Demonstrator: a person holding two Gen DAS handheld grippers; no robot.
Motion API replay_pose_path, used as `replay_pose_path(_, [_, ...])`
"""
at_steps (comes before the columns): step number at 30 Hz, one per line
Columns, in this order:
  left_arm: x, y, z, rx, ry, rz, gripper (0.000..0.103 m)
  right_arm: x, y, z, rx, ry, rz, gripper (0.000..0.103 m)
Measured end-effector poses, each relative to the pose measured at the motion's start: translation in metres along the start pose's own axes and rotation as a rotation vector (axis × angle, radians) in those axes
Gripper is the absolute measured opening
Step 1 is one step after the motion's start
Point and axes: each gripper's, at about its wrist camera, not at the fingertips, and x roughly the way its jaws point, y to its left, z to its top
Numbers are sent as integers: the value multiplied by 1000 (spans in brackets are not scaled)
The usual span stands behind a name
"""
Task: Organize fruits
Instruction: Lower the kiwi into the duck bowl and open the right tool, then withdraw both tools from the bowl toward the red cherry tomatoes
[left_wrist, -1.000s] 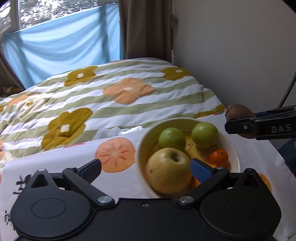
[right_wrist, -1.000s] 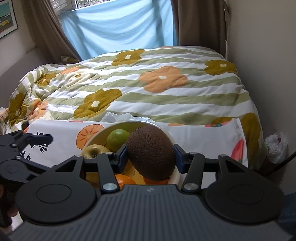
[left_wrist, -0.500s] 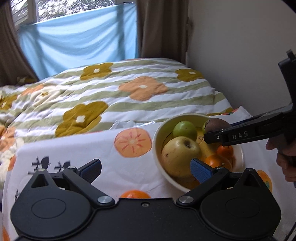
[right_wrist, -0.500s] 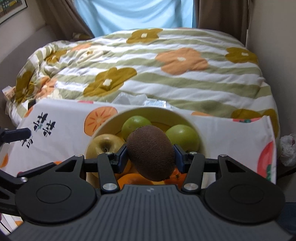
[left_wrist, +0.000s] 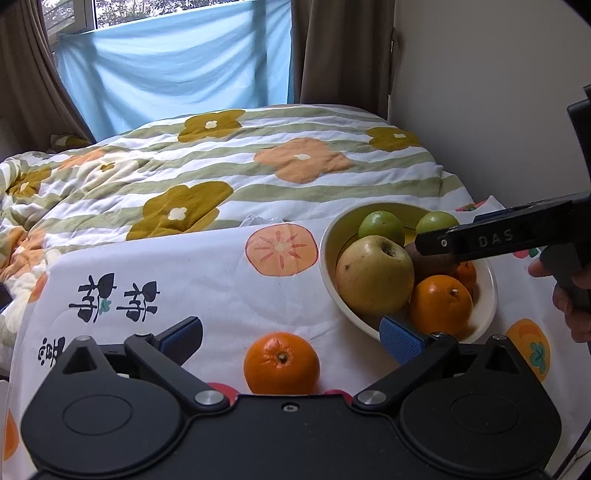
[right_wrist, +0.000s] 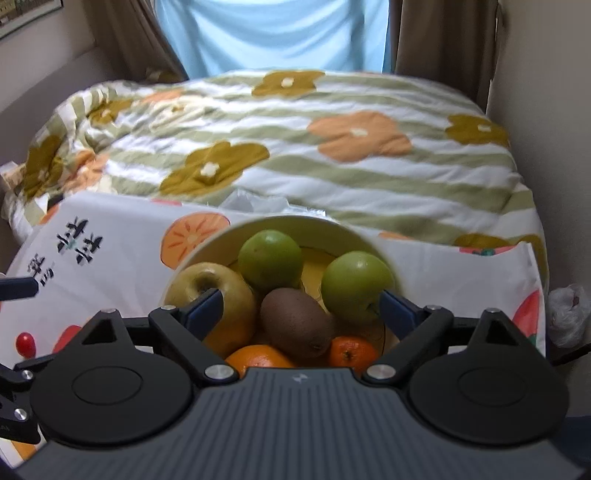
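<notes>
A cream bowl (left_wrist: 489, 288) (right_wrist: 332, 225) on the printed cloth holds a yellow apple (left_wrist: 373, 273) (right_wrist: 236, 291), two green fruits (right_wrist: 269, 258) (right_wrist: 354, 280), oranges (left_wrist: 441, 302) and a brown kiwi (right_wrist: 295, 321) (left_wrist: 430, 258). My right gripper (right_wrist: 301, 304) is open over the bowl, its jaws wide on either side of the kiwi, which lies among the fruit. A loose orange (left_wrist: 281, 362) sits on the cloth between the jaws of my open left gripper (left_wrist: 291, 336), close to its body.
A small red fruit (right_wrist: 25, 344) lies at the left on the cloth (left_wrist: 207, 280). A flowered striped duvet (left_wrist: 258, 166) covers the bed behind. A wall (left_wrist: 498, 92) stands at the right, and a white plastic bag (right_wrist: 567, 314) lies beside the bed.
My right gripper lowered the kiwi into the bowl and opened, letting it go. My left gripper pulled back and left, bringing the loose orange between its jaws.
</notes>
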Motion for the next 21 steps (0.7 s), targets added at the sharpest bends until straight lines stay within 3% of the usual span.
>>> replay_pose_path(10, [-21,-12,-3,8,-31,42,103,-22,0,-5,-13,-29,13,103])
replay_pose_path(21, [-81,-16,-16,-36,-110,132,103,-67,16,-15,-61,-82,56,103])
